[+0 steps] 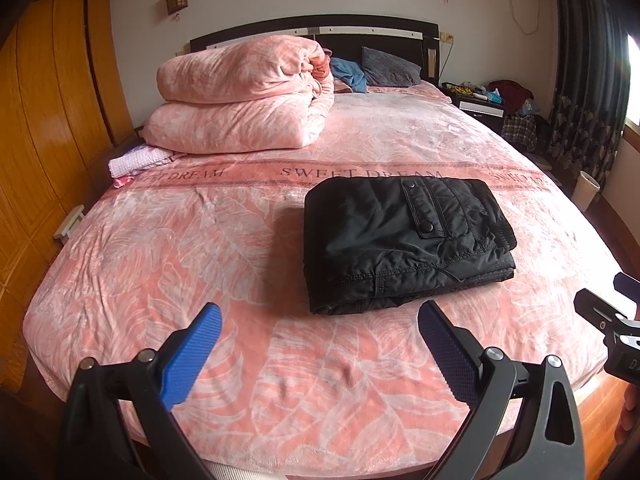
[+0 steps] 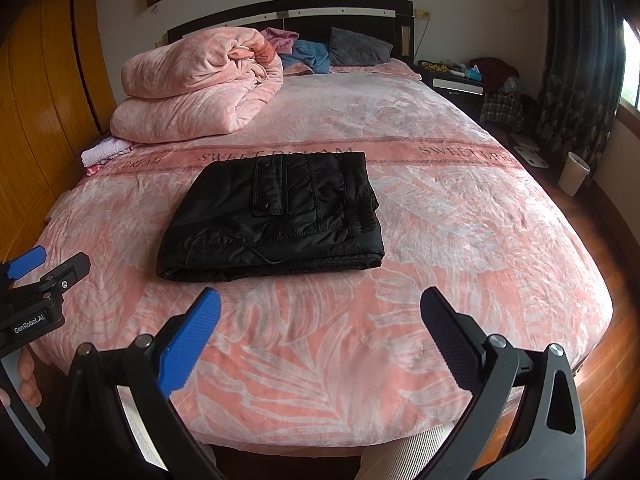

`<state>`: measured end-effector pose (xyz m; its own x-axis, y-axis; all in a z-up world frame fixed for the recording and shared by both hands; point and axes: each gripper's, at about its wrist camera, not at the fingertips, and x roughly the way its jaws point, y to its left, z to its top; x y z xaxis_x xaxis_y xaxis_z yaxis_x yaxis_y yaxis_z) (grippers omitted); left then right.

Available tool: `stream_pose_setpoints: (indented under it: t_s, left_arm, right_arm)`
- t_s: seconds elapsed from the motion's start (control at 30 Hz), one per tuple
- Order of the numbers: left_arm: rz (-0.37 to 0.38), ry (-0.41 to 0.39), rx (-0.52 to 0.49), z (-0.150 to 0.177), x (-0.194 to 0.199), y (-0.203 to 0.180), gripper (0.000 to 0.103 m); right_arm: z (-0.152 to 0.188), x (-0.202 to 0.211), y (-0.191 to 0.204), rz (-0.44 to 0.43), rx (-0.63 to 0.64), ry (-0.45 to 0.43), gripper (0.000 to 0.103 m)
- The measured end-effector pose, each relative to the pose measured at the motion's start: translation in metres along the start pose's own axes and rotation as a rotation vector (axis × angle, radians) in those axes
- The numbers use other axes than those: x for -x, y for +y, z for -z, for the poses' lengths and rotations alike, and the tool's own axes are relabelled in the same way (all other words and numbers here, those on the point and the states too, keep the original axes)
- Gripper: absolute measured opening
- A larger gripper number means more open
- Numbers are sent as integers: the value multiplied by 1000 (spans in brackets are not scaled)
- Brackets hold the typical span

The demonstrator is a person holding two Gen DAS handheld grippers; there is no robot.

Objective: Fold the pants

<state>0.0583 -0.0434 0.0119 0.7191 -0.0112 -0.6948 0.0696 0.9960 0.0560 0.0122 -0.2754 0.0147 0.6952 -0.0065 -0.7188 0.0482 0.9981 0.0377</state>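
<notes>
A pair of black pants [image 1: 404,240] lies folded into a compact, squarish bundle on the near half of a bed [image 1: 248,360] dressed in a pink leaf-print cover, just this side of the band lettered "SWEET DREAM". The layers stack flat, a snap-buttoned pocket flap faces up, and the ribbed edge sits at the bundle's right side; the folded edges run along the near side.

Both tools hover clear of the cloth at the bed's near edge. The left gripper [image 1: 320,340] has its blue-padded fingers [image 1: 192,356] spread wide with nothing between them, and the right gripper [image 2: 320,332] is likewise splayed and empty. Each appears at the margin of the other's view, and part of a hand [image 2: 24,376] shows at the left edge of the right wrist view.

By the look of it, the folding is essentially done: no leg trails loose, and the bundle sits tidy. At most a last smoothing or squaring of the edges remains.

Far left, a folded pink duvet [image 1: 244,100] is piled near the dark headboard [image 1: 312,30], well apart from the pants.
</notes>
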Motion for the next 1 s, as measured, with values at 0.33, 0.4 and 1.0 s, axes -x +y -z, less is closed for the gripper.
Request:
stream_pose_setpoints:
  t_s: [0.33,0.4,1.0]
  left_arm:
    - [-3,8,3,2,-5,0,99]
    - [-2,9,5,2,-6,0,99]
    - [-6,14,15,6,-10,4,99]
  right_arm:
    - [-1,-1,1,-2,-2,0,100]
    - [-1,-1,1,-3,-1,-3,100]
    - [0,-5,0,-2,-4,9,100]
